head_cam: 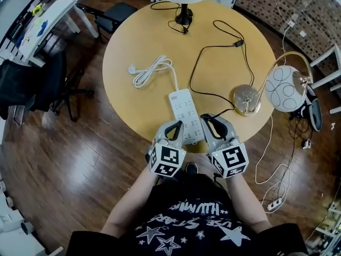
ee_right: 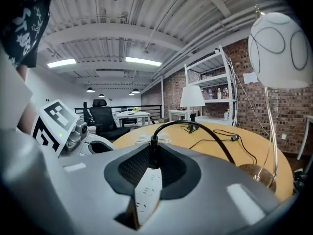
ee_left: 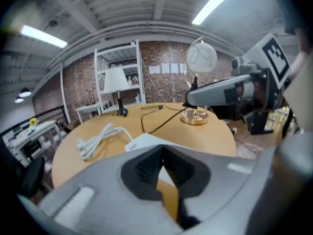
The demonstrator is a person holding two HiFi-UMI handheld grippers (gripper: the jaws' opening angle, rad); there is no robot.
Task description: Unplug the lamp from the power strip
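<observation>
2 claws: right claw clamped on black plastic plug; left claw, jaws together, should pin white plastic power strip beneath. Pull straight.

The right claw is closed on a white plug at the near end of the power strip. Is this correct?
No, the plug is black, not white. The right gripper view shows the right claw closed on this black plug at the near end of the power strip.
</observation>
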